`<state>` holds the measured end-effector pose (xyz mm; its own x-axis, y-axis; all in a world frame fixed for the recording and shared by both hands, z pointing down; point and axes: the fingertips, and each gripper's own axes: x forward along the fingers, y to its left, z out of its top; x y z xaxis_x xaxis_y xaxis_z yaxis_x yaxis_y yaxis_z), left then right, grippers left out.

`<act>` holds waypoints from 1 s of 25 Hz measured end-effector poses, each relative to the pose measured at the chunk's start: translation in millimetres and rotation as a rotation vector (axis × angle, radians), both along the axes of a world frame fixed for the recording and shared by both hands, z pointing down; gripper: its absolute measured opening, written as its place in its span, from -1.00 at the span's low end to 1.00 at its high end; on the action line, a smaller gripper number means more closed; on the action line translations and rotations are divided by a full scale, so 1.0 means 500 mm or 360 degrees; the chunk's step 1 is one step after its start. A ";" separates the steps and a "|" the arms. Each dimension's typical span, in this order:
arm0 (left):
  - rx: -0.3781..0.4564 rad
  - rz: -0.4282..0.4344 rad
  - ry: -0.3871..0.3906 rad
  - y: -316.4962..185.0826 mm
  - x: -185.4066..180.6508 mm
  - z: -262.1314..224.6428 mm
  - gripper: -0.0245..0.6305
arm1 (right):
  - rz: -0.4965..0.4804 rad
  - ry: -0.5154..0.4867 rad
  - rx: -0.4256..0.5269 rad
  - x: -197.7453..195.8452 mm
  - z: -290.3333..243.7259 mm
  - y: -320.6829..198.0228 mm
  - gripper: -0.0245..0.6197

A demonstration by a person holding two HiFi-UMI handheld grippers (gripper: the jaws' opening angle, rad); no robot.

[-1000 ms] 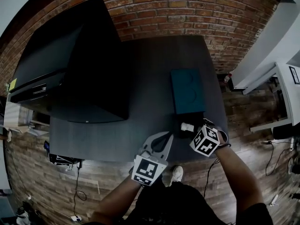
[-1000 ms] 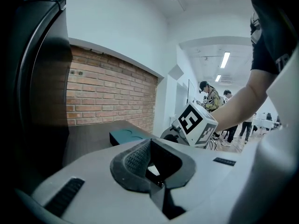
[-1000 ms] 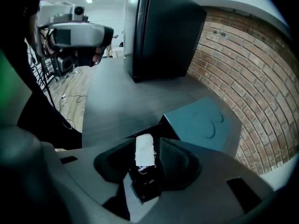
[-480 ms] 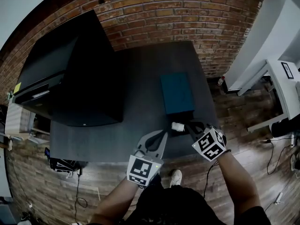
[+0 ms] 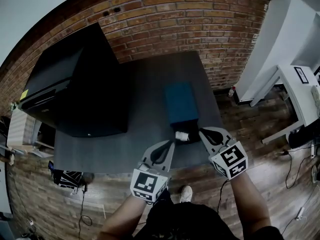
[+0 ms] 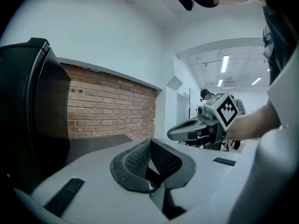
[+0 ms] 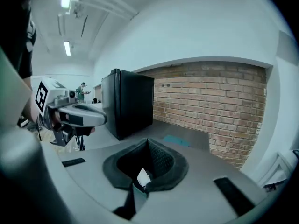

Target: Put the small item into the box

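Right claw (image 5: pixel 201 131) clamped on the small white item (image 7: pixel 143 176), just below the teal rectangular box (image 5: pixel 181 104) mid-frame. Left claw (image 5: pixel 171 143) together, empty.

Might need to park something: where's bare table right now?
Bare table runs between the black cabinet and the teal box, and beyond the box toward the brick wall. Crowded at the box's near end: left gripper, right gripper, small item.

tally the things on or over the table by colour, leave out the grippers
teal: 1, the box
black: 1, the cabinet
white: 1, the small item, held in the right gripper
total: 3
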<state>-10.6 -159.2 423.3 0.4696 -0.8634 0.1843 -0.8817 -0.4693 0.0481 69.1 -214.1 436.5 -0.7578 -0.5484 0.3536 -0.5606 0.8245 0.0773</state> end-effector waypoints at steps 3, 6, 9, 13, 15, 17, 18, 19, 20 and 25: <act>0.0021 -0.0029 0.0014 0.017 0.013 -0.014 -0.82 | 0.0018 -0.0108 0.0012 0.021 -0.038 0.022 -0.87; 0.0029 -0.0062 0.0029 0.039 0.029 -0.022 -0.82 | 0.0013 -0.0184 0.0012 0.041 -0.061 0.050 -0.87; 0.0036 -0.0079 0.0025 0.067 0.045 -0.029 -0.82 | 0.0000 -0.0231 0.0007 0.055 -0.074 0.081 -0.87; 0.0036 -0.0089 0.0018 0.101 0.056 -0.031 -0.82 | -0.0018 -0.0260 -0.0001 0.058 -0.076 0.114 -0.87; 0.0035 -0.0085 0.0012 0.114 0.055 -0.031 -0.82 | -0.0014 -0.0274 -0.0013 0.055 -0.073 0.129 -0.87; 0.0033 -0.0079 0.0009 0.125 0.049 -0.031 -0.82 | 0.0001 -0.0288 -0.0023 0.049 -0.070 0.144 -0.87; 0.0033 -0.0075 0.0012 0.130 0.045 -0.031 -0.82 | 0.0010 -0.0294 -0.0026 0.045 -0.069 0.150 -0.87; 0.0035 -0.0072 0.0014 0.133 0.040 -0.032 -0.82 | 0.0020 -0.0301 -0.0029 0.040 -0.068 0.156 -0.87; 0.0036 -0.0067 0.0017 0.138 0.036 -0.033 -0.82 | 0.0031 -0.0308 -0.0033 0.036 -0.067 0.161 -0.87; 0.0037 0.0007 0.0010 0.163 0.016 -0.041 -0.82 | 0.0112 -0.0340 -0.0046 0.010 -0.061 0.193 -0.87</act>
